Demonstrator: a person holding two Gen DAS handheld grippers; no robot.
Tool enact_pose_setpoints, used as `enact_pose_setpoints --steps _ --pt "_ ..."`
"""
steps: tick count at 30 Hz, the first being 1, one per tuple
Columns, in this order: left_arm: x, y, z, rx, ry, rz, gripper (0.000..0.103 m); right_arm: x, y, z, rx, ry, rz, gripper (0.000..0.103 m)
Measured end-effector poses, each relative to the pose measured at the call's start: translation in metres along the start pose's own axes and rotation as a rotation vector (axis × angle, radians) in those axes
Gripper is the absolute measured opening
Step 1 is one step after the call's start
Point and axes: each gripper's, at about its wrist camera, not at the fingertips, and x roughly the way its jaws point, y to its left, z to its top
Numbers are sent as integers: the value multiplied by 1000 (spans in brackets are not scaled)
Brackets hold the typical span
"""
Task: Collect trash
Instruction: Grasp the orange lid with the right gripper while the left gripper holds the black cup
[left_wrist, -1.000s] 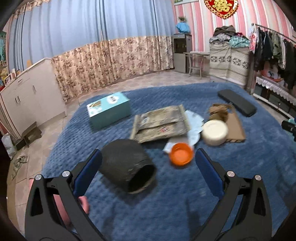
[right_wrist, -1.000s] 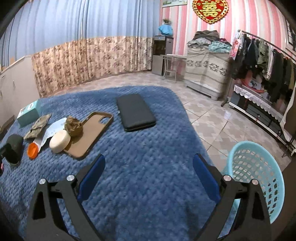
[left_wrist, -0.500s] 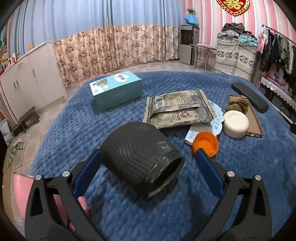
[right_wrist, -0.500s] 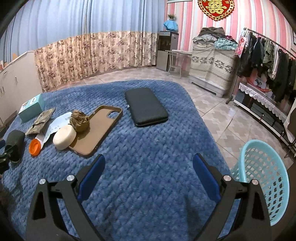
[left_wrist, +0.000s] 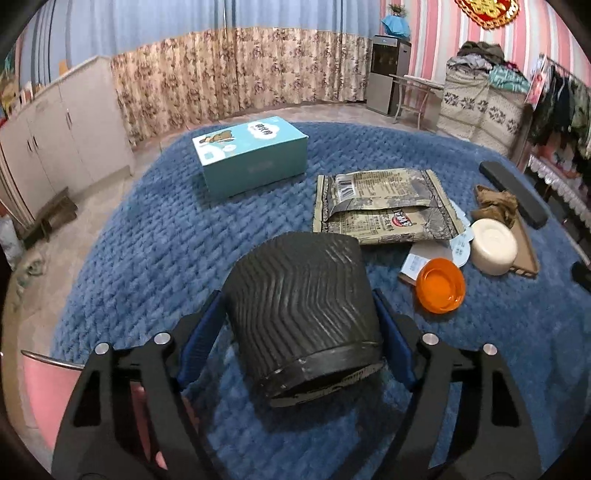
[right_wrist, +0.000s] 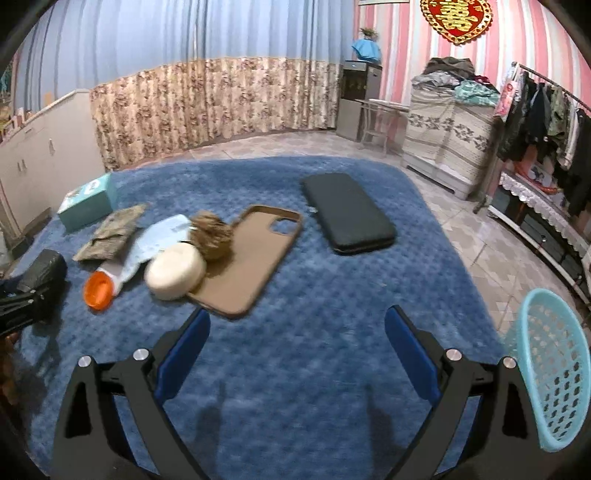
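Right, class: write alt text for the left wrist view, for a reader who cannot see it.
The left gripper has its blue fingers on either side of a ribbed black cup lying on a blue blanket. Beyond it lie an orange lid, snack wrappers, a white round container and a teal box.

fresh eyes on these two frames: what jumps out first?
The ribbed black cup, lying on its side between the pads of the left hand-held gripper, fills the left wrist view. Beyond it on the blue blanket sits a litter cluster: orange lid, snack wrappers, white round container. The light blue basket stands off the blanket's right edge, by the open right hand-held gripper.
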Motion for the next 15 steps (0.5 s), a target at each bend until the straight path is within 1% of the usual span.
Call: enact_pose_setpoints --steps 3,5,9,12,15 --pt "-8 5 3 -16 -5 -16 75 1 19 0 -9 -8 31 94" --pt "-18 9 7 -22 -23 -33 75 2 32 -2 -21 -12 51 94" --pt "-44 15 12 4 -81 -11 75 2 68 -3 -71 -29 104 94" --pt "-57 25 10 -6 -90 -16 75 3 99 -3 -124 -43 157 94" --pt "-69 36 5 -22 -113 -13 75 7 121 -4 -171 -49 186 93"
